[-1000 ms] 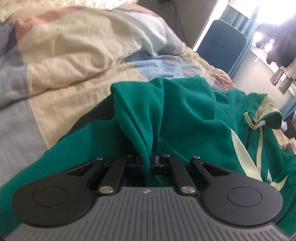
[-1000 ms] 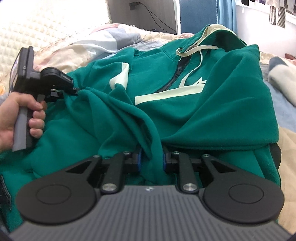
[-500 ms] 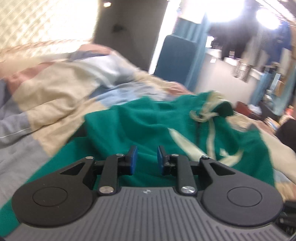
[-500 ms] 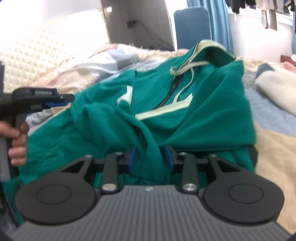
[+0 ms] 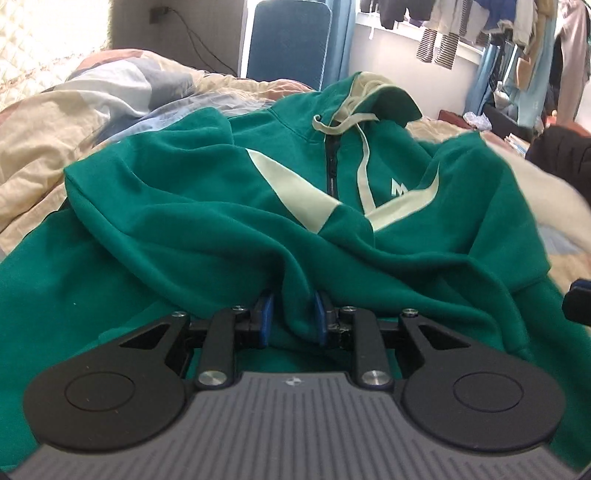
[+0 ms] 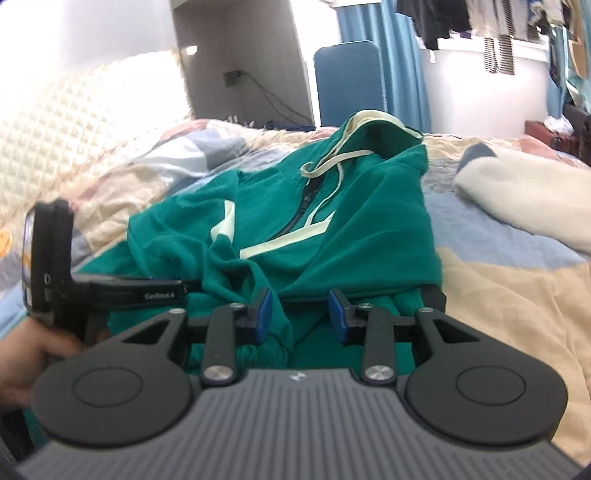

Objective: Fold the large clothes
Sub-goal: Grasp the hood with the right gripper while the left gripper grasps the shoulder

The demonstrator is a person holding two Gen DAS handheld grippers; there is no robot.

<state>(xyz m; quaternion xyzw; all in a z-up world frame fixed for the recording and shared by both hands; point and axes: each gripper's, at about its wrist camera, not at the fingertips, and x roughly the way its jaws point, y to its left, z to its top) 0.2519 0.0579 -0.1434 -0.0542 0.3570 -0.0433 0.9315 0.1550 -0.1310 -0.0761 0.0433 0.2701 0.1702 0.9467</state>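
A green hoodie (image 5: 207, 206) with cream stripes, drawstrings and a front zip lies on the bed, its sleeves folded in over the chest; it also shows in the right wrist view (image 6: 369, 229). My left gripper (image 5: 292, 314) is open, its blue pads apart on either side of a ridge of green fabric. My right gripper (image 6: 300, 314) is open, its pads wide apart over the hoodie's near edge, a bunched cuff (image 6: 269, 347) beside the left pad. The left gripper's body (image 6: 110, 291) and the hand holding it show at the left.
The hoodie lies on a patchwork quilt (image 6: 498, 295) of cream, blue and pink. A white fleece item (image 6: 524, 195) lies at the right. A blue chair (image 5: 288, 40) stands behind the bed. Clothes hang by the window (image 5: 480, 33). A quilted headboard (image 6: 74, 122) is at the left.
Both grippers have opened and let go of the green fabric they held a second ago. The left gripper has swung to the right and now faces the hoodie's front.
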